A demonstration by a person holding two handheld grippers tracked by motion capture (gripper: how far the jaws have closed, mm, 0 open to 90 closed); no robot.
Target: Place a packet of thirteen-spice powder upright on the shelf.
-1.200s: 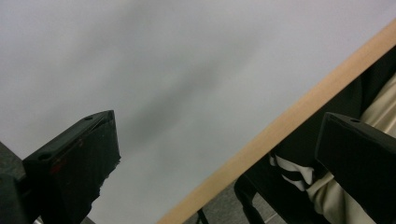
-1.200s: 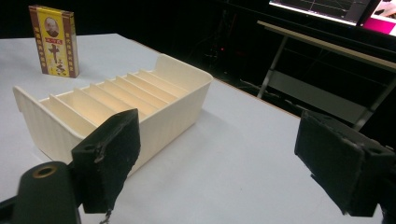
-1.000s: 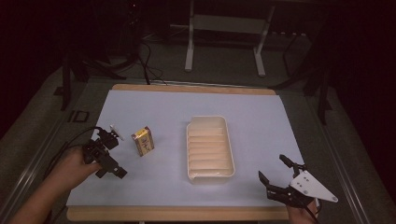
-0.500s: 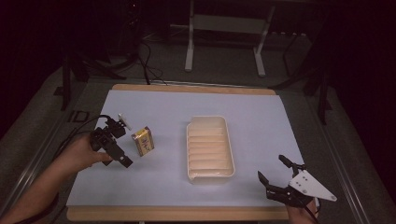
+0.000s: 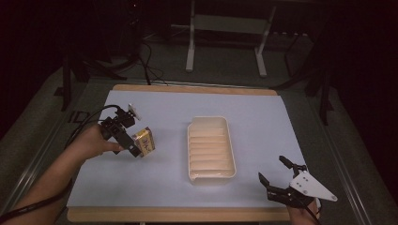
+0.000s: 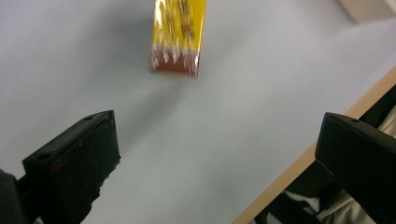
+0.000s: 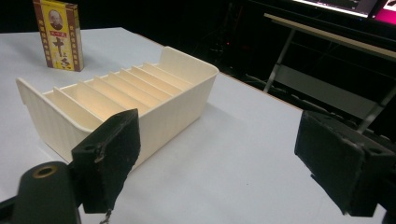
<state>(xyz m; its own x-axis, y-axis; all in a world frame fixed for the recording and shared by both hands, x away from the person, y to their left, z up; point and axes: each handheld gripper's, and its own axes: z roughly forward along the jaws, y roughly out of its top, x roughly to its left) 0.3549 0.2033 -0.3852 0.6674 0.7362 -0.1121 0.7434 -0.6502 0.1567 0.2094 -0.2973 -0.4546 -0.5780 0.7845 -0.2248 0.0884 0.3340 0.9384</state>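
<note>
A small yellow box (image 5: 145, 142) with a dark red end stands on the pale mat (image 5: 263, 122), left of a cream ribbed tray (image 5: 210, 150). My left gripper (image 5: 132, 135) is right beside the box on its left, open. In the left gripper view the box (image 6: 178, 36) lies ahead of the wide-apart jaws, not between them (image 6: 218, 128). My right gripper (image 5: 271, 168) hovers open near the front right corner, just right of the tray. In the right gripper view its jaws (image 7: 217, 126) frame the tray (image 7: 116, 100), with the upright box (image 7: 58, 35) beyond.
The mat covers a wooden tabletop whose edge (image 5: 178, 214) runs along the front. A metal stand (image 5: 225, 42) and cables (image 5: 141, 56) sit on the floor behind the table. Bare mat lies right of and behind the tray.
My left gripper has moved right and away from the person, closing in on the yellow box. The box, tray and right gripper have stayed put.
</note>
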